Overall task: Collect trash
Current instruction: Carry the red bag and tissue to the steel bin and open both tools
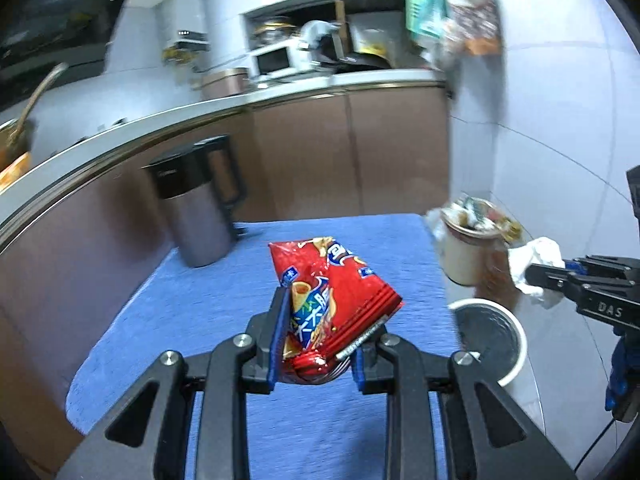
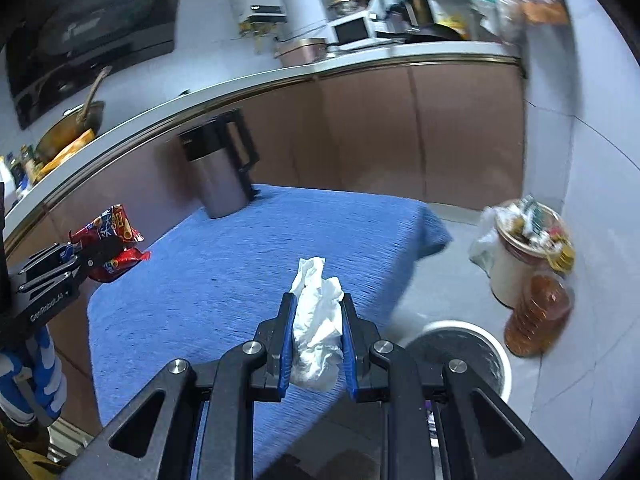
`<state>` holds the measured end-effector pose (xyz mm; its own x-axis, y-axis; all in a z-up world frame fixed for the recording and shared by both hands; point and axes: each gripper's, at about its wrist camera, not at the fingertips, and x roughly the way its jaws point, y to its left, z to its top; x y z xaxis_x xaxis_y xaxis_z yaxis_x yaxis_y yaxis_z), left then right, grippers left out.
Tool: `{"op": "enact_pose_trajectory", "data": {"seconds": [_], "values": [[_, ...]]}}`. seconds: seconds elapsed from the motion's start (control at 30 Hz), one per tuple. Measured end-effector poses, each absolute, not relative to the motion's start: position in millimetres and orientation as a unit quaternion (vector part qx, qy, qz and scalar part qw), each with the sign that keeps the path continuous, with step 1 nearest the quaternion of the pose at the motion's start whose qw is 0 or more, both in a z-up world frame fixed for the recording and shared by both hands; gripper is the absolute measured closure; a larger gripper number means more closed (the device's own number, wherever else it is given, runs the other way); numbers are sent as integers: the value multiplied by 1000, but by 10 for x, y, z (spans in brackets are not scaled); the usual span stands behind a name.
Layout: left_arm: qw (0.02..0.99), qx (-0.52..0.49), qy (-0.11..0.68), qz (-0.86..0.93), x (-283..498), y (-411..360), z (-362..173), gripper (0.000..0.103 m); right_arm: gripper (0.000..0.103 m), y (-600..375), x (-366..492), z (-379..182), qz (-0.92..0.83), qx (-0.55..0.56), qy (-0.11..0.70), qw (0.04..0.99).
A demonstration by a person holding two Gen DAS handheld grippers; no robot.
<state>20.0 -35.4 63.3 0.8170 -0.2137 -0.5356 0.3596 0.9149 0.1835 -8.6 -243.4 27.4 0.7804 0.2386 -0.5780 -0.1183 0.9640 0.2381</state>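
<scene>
- Left gripper [image 1: 318, 344]: jaws narrow, clamped on the red snack bag [image 1: 332, 300], centre frame above the blue cloth [image 1: 192, 300].
- Right gripper [image 2: 316, 344]: jaws narrow, pinching the white tissue [image 2: 318, 328] at centre frame.
- Right view alone shows the oil bottle [image 2: 538, 312] at right, beside the full bin [image 2: 520, 248].
- White-rimmed bin [image 2: 472, 344], lower right, shows in both.

At frame centre the left hand-held gripper [image 1: 318, 340] clamps a red snack bag [image 1: 332, 300] above the blue-covered bench [image 1: 200, 300]; a steel kettle [image 1: 196, 208] stands upper left, the right hand-held gripper [image 1: 536, 276] pinches white tissue [image 1: 538, 252] at right
</scene>
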Motion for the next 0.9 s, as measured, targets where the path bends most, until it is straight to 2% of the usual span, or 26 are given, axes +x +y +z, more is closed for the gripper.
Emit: {"op": "enact_pose_trajectory", "data": {"seconds": [0.4,0.67,0.9], "values": [[870,212,351,-273,623,-1946,-110,77,84,-3374,-38,-513,15,162,373,913],[836,241,398,-292,919,-2551,-714,77,84,-3760,98,-1071,-15,196,413,889],[821,247,422,-297,1090,-2808,-1003,77,84,-3891,243,-1417,-20,212,436,874]]}}
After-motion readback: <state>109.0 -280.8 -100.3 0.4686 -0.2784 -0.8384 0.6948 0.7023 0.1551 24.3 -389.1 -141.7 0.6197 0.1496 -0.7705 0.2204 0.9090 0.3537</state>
